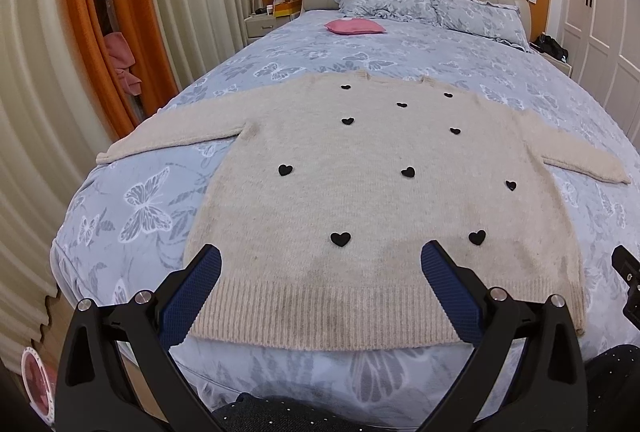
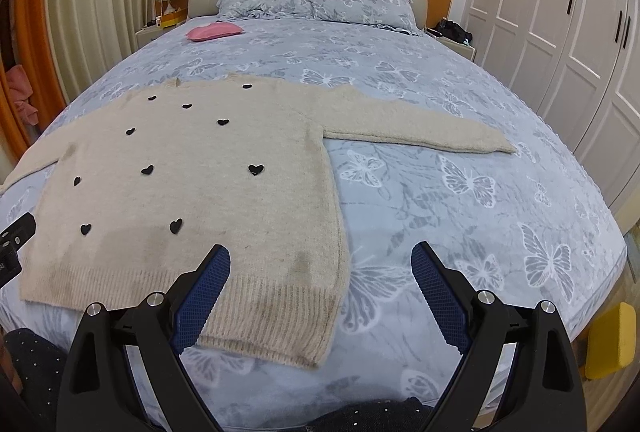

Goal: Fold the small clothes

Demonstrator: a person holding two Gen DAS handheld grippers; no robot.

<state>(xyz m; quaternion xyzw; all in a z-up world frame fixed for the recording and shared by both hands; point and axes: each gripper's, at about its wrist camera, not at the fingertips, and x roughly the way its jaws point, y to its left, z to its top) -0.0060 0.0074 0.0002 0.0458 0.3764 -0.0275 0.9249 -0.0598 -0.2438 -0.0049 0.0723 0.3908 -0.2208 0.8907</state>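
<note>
- Leftmost, the sweater's left sleeve [image 1: 172, 136] runs out flat toward the bed's left edge, well apart from both tools.
- Next, the left gripper [image 1: 320, 256] hangs with its blue pads spread wide and nothing between them, poised over the ribbed hem [image 1: 320, 316] near the foot of the bed [image 1: 132, 200].
- Centrally, the cream sweater [image 1: 372, 192] with black hearts lies face up and flat, neckline toward the headboard, hem toward the person; its long axis runs straight away from both tools.
- Further right, the right gripper [image 2: 320, 260] is likewise spread and empty; the sweater's right hem corner [image 2: 320, 344] sits just beside its left finger, with bare bedspread under the other.
- Rightmost, the right sleeve [image 2: 420, 132] stretches flat across the cover toward the wardrobe side.
- Judging by this, each tool is nearer its own side, so a sleeve-in fold would likely start with a forward reach along the side seams.
</note>
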